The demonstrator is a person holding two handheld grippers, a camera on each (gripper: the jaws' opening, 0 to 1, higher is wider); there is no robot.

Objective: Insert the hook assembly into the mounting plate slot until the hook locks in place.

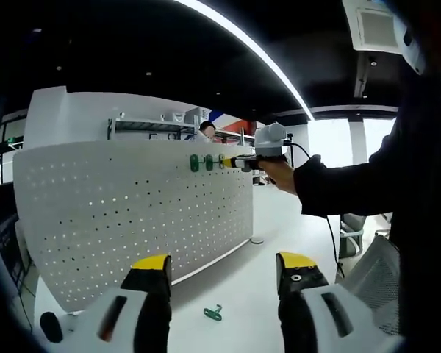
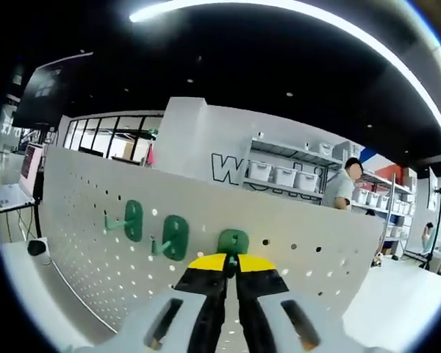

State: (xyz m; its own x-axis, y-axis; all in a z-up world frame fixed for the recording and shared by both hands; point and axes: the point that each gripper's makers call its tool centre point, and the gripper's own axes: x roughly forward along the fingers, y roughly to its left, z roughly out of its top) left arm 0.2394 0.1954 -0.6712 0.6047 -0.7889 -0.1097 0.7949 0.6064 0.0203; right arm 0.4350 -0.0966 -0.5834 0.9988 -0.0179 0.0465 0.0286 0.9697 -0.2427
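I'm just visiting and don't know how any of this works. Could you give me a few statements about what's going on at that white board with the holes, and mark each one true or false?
1. Two green hooks already hang on the white pegboard. True.
2. The right tongs are wide open and hold nothing. False: they are shut on a third green hook against the board.
3. A green hook lies on the white table in front of the board. True.
4. The left tongs grip a green hook. False: they are open, with nothing between them.
5. The pegboard lies flat on the table. False: it stands upright.
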